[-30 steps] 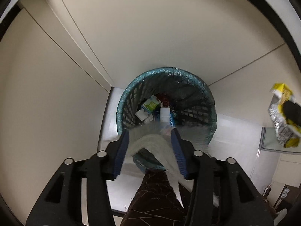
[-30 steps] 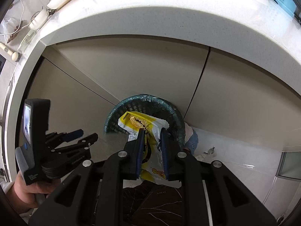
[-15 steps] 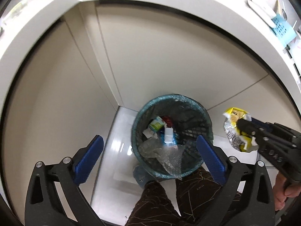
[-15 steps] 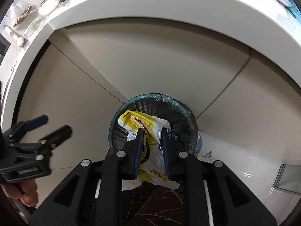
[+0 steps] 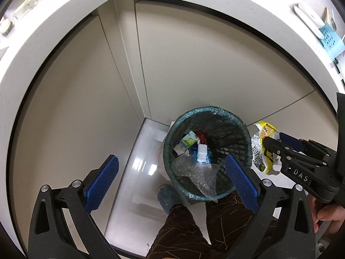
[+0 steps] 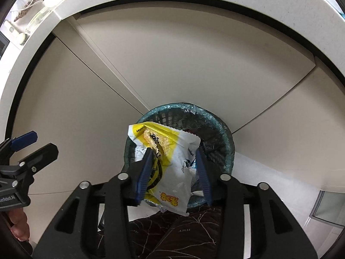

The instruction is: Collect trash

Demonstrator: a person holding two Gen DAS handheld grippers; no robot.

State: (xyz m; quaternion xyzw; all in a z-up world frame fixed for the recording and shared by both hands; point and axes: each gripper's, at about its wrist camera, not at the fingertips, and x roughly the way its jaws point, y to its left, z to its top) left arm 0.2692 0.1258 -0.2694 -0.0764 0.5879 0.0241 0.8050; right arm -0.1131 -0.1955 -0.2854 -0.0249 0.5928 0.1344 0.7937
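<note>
A round mesh bin (image 5: 207, 110) with a teal liner stands on the floor by the cabinet corner. Inside lie a sheet of bubble wrap (image 5: 196, 172), a white bottle (image 5: 202, 151) and a green carton (image 5: 188, 140). My left gripper (image 5: 171, 161) hangs wide open and empty above the bin, and it shows at the left edge (image 6: 44, 142) of the right wrist view. Over the bin (image 6: 183, 105) my right gripper (image 6: 173, 151) is opening. A yellow and white snack bag (image 6: 172, 172) hangs between its jaws, leaning on the left pad and clear of the right one. The bag (image 5: 261, 155) and right gripper (image 5: 273, 139) appear beside the bin's right rim.
Beige cabinet doors (image 5: 194, 64) rise behind the bin under a white countertop (image 5: 237, 4) that carries a blue basket (image 5: 330, 41). A person's legs in dark patterned trousers (image 5: 194, 226) and a blue slipper (image 5: 167, 196) stand against the bin's near side on glossy white floor (image 5: 138, 172).
The left gripper opened wide, the bubble wrap dropped into the bin, and that gripper rose and drew back. The right jaws, shut on the snack bag before, have spread apart.
</note>
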